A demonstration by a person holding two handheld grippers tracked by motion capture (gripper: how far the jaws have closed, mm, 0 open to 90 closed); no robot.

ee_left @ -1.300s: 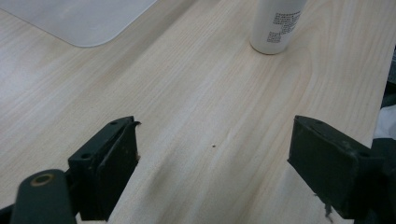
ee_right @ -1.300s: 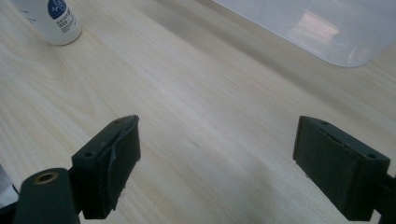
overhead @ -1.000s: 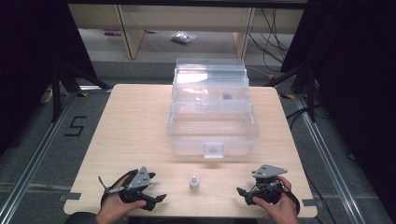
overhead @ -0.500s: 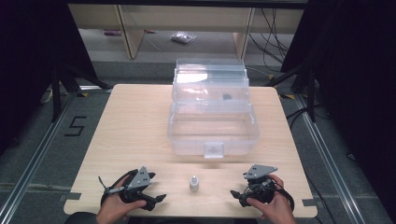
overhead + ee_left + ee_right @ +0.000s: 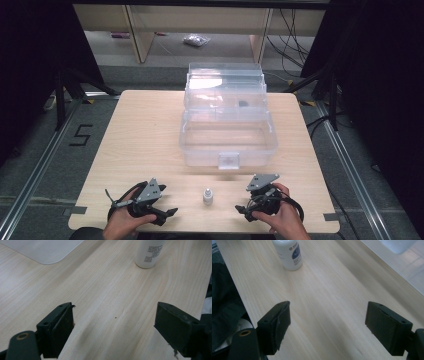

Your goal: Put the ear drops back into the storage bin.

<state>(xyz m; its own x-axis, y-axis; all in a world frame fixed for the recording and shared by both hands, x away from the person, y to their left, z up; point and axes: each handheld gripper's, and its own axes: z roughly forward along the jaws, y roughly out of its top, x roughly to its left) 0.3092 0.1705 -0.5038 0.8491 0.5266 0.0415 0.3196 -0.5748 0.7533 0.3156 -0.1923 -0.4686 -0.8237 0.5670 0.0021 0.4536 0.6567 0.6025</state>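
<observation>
A small white bottle [image 5: 207, 195] stands upright near the table's front edge, between my two grippers. In the left gripper view the bottle [image 5: 149, 253] is ahead and to the right; in the right gripper view the bottle [image 5: 289, 255] is ahead and to the left. My left gripper [image 5: 169, 214] rests at the front left, open, jaws wide over bare wood [image 5: 113, 322]. My right gripper [image 5: 242, 210] sits at the front right, also open with nothing between its jaws [image 5: 327, 325]. A clear plastic box [image 5: 227, 120] with its lid raised stands in the table's middle, behind the bottle.
The wooden table [image 5: 145, 135] has metal rails along both sides. The box's latch [image 5: 228, 160] faces the front edge. Behind the table are shelf legs, cables and a small bag [image 5: 196, 41] on the floor.
My right gripper has shifted left toward the bottle and slightly forward. The left gripper, bottle and box have stayed put.
</observation>
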